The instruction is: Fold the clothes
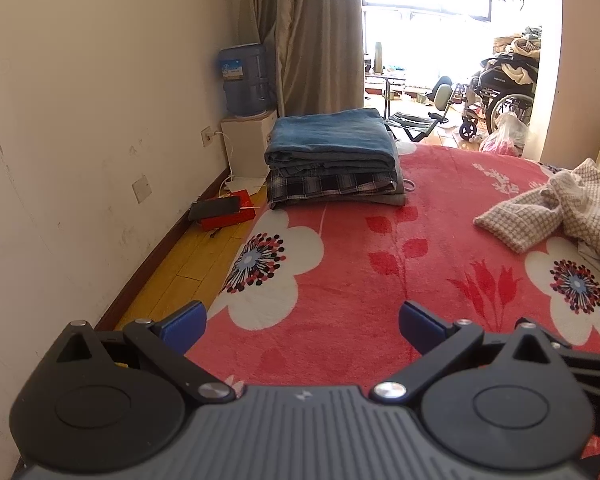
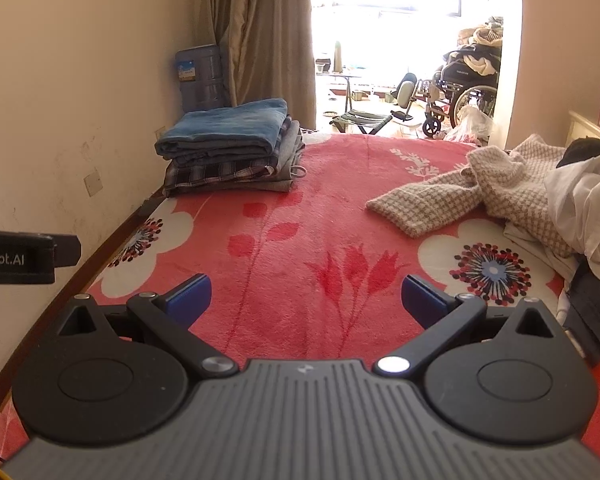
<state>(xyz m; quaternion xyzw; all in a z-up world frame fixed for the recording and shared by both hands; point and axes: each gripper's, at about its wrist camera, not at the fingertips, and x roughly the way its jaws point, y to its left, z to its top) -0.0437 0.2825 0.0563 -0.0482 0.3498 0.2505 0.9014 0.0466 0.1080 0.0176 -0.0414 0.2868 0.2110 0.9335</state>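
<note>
Both tools hang empty over the red floral blanket on the bed (image 2: 300, 208), left tool (image 1: 302, 322) and right tool (image 2: 306, 298) each spread wide. Finished work sits as a folded stack topped by a blue towel (image 2: 228, 144) near the wall. Next, I judge, is the crumpled beige houndstooth garment (image 2: 472, 188) at right: I should pinch two corners, drag it flat, then fold.

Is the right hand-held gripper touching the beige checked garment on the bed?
Apart. The right wrist view shows the right hand-held gripper open, with bare red blanket between it and the beige checked garment.
</note>
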